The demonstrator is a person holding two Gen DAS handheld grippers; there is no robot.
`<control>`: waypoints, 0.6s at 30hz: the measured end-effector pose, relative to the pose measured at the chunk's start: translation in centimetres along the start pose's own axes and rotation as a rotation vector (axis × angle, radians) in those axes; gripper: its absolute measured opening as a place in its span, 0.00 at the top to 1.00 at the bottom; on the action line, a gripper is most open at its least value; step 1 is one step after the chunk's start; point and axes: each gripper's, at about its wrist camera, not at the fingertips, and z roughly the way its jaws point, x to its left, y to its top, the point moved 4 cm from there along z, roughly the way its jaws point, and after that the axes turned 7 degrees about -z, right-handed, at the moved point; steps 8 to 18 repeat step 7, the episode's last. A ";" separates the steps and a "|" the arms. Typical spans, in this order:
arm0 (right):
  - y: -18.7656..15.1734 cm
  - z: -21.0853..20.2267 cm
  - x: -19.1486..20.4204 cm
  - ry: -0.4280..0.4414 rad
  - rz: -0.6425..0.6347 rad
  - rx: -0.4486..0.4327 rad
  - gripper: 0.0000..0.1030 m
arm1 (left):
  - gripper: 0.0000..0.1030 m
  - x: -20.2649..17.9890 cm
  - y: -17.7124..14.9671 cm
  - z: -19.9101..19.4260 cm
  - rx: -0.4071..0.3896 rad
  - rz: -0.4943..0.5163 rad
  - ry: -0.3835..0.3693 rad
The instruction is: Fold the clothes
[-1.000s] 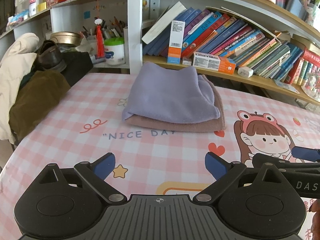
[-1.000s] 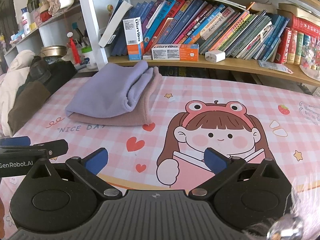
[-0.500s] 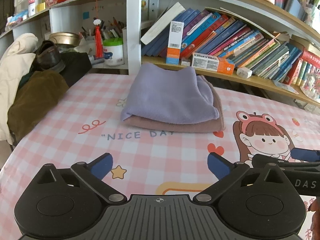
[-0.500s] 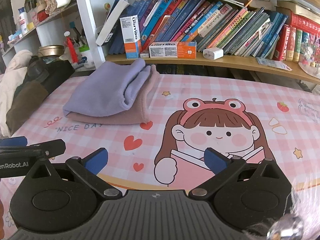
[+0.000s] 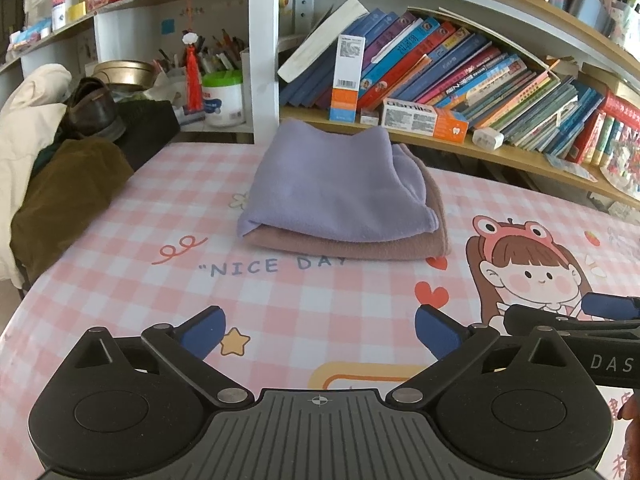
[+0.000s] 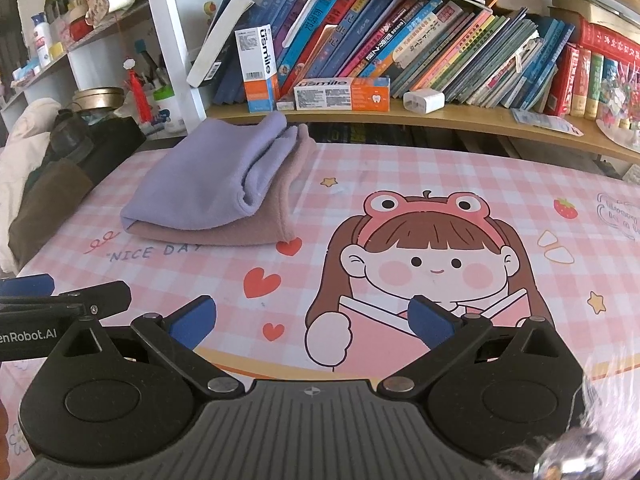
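Observation:
A folded lavender garment (image 5: pixel 332 188) lies on top of a folded dusty-pink garment (image 5: pixel 352 246), stacked at the far side of the table; the stack also shows in the right wrist view (image 6: pixel 200 184) with the pink one beneath (image 6: pixel 256 224). My left gripper (image 5: pixel 318 330) is open and empty, held back over the table's near part. My right gripper (image 6: pixel 310 322) is open and empty, over the cartoon girl print. Each gripper's side shows in the other's view.
The table wears a pink checked cloth (image 5: pixel 280 292) with a cartoon girl (image 6: pixel 428 264). A bookshelf (image 6: pixel 400 68) runs along the back. A pile of cream and brown clothes with a shoe (image 5: pixel 60 160) sits at the table's left edge.
Both grippers have drawn slightly back from the stack and stayed open. The folded garments have not moved.

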 end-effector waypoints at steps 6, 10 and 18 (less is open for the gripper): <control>-0.1 0.3 0.1 0.000 -0.002 0.011 0.00 | 0.01 0.2 -0.1 0.4 0.016 -0.005 0.007; -0.1 0.3 0.1 0.000 -0.002 0.012 0.00 | 0.01 0.3 -0.1 0.5 0.019 -0.007 0.008; -0.1 0.3 0.1 0.000 -0.002 0.012 0.00 | 0.01 0.3 -0.1 0.5 0.019 -0.007 0.008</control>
